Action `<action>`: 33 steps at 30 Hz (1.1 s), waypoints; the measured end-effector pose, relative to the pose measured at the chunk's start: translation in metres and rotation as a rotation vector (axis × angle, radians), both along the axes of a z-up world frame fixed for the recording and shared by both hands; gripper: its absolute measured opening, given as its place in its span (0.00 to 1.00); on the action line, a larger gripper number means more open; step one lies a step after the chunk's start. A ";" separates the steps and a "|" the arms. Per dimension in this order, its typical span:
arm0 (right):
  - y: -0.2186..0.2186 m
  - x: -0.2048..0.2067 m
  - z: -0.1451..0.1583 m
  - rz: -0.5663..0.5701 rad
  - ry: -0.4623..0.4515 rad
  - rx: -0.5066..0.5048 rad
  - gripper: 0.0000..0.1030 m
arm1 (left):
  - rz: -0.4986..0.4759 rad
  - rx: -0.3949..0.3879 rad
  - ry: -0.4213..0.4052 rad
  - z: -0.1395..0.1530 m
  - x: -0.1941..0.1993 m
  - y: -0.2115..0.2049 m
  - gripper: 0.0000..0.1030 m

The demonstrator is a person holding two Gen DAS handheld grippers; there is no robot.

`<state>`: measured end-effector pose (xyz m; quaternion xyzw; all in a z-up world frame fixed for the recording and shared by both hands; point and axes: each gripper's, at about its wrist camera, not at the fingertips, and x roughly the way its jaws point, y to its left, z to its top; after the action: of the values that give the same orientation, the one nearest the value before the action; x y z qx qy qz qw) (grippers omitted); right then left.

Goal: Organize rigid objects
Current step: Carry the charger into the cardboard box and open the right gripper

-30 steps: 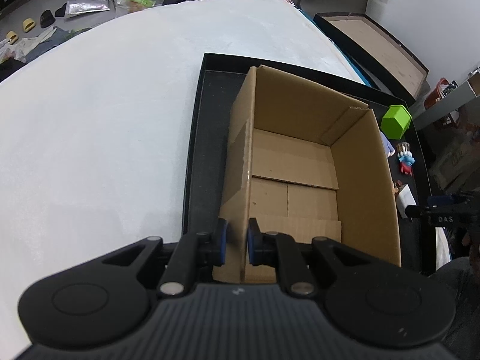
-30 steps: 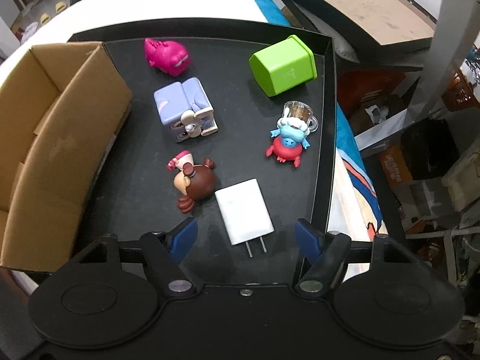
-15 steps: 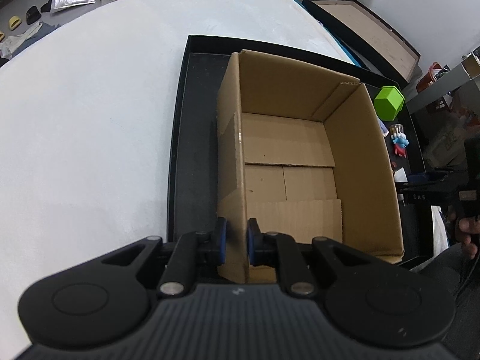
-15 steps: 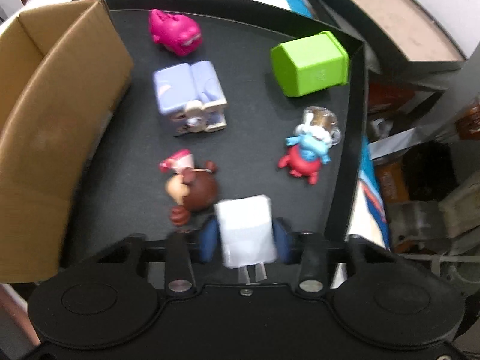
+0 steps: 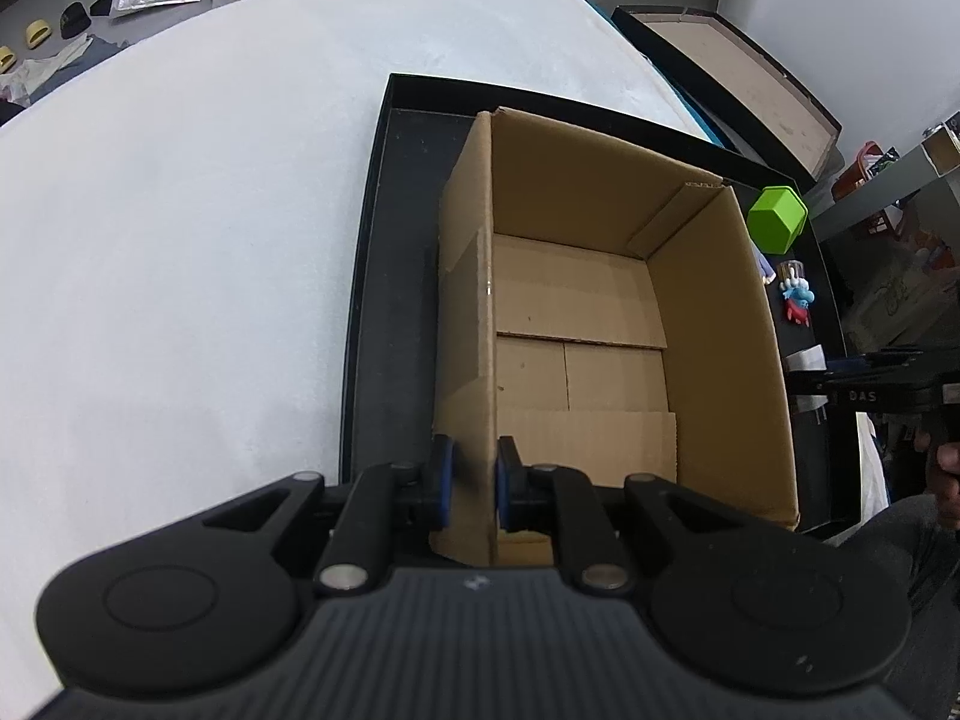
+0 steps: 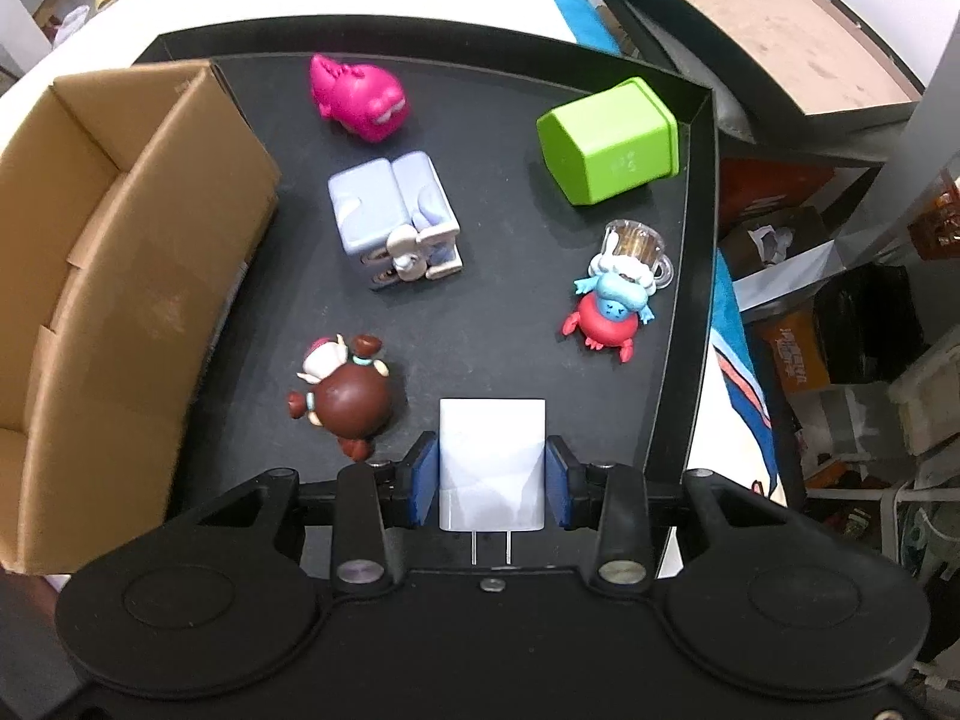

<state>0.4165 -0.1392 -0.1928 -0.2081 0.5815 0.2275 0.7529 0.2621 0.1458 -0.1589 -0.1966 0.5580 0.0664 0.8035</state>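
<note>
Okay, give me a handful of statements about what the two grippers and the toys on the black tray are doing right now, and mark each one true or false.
1. The right gripper is shut on the white plug-in charger block. True.
2. The left gripper hangs open above the tray. False: it is shut on the near-left wall of the brown cardboard box.
3. The cardboard box already holds toys. False: only its bare bottom flaps show.
4. The lime green plastic cup lies on its side near the far right corner of the black tray. True.
5. The hot pink monster toy touches the charger. False: it sits at the tray's far end, well apart.
</note>
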 end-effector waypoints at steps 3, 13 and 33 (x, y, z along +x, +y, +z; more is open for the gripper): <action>0.004 -0.005 0.009 -0.006 -0.007 0.009 0.35 | 0.005 -0.005 -0.008 0.000 -0.001 0.001 0.13; 0.012 -0.019 0.041 -0.080 -0.025 0.084 0.35 | 0.006 -0.013 -0.013 0.001 -0.003 0.003 0.13; 0.079 -0.027 0.109 -0.029 -0.096 0.276 0.36 | 0.015 -0.036 -0.027 -0.001 -0.005 0.007 0.14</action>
<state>0.3895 -0.0603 -0.0837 -0.1050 0.5110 0.2840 0.8045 0.2575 0.1529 -0.1594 -0.2160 0.5468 0.0598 0.8067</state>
